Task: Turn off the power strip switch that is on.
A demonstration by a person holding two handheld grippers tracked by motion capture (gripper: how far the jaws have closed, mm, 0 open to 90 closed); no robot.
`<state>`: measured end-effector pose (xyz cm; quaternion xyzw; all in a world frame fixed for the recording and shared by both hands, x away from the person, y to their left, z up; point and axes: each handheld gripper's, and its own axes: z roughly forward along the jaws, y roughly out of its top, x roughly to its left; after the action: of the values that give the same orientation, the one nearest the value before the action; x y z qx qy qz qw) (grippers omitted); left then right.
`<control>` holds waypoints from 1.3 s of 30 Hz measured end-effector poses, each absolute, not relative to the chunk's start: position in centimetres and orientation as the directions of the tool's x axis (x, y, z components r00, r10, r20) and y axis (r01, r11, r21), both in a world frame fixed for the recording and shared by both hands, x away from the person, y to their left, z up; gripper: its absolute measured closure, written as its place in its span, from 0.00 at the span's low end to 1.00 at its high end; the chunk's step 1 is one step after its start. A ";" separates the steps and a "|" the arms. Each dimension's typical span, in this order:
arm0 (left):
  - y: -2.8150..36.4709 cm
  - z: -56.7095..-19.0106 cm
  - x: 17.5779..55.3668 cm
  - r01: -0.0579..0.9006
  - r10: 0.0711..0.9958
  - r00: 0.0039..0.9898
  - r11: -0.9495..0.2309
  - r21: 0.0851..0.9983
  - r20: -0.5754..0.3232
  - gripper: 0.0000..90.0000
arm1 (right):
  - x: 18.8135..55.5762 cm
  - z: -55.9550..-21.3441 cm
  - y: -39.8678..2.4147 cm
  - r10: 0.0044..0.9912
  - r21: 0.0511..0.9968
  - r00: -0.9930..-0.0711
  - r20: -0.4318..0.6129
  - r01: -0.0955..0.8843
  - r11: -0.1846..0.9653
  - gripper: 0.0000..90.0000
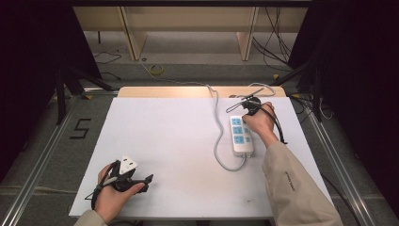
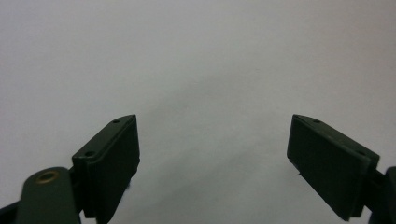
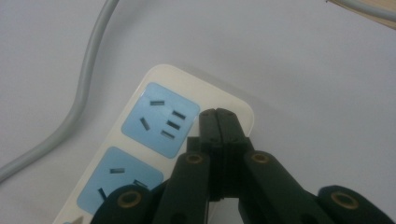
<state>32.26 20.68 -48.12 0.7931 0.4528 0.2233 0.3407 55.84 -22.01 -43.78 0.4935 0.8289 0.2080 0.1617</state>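
Observation:
A white power strip (image 1: pixel 241 136) with blue socket faces lies right of centre on the white table sheet (image 1: pixel 169 141). Its grey cable (image 1: pixel 217 141) loops off the near end and runs to the back edge. My right gripper (image 1: pixel 244 120) is shut with nothing between its jaws. In the right gripper view its tips (image 3: pixel 217 114) rest at the far end of the strip (image 3: pixel 154 121), beside the last socket, with the cable (image 3: pixel 84 88) off to the left. My left gripper (image 1: pixel 148 183) lies near the front left corner. It stands open over bare sheet (image 2: pixel 215 140).
A strip of bare wooden table (image 1: pixel 164 92) shows behind the sheet. On the floor are metal rails (image 1: pixel 42 155) either side, a taped mark (image 1: pixel 81 128) at the left, loose cables (image 1: pixel 277 52) and wooden legs (image 1: pixel 134 40) at the back.

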 end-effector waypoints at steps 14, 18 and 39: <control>20.7 -48.1 32.2 0.566 0.871 0.489 -0.357 0.744 0.046 0.19 | 56.0 -43.8 -22.0 0.890 0.499 -0.453 -0.051 0.760 0.416 1.00; 20.7 -48.1 32.2 0.566 0.869 0.492 -0.362 0.741 0.049 0.19 | 56.0 -43.8 -22.0 0.891 0.499 -0.451 -0.052 0.761 0.414 1.00; 20.7 -48.2 32.2 0.567 0.871 0.489 -0.357 0.742 0.045 0.19 | 55.8 -43.9 -21.8 0.894 0.500 -0.445 -0.061 0.762 0.413 1.00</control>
<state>32.25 20.72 -48.15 0.7931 0.4534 0.2230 0.3402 55.83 -21.84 -43.93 0.5017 0.8249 0.2047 0.1613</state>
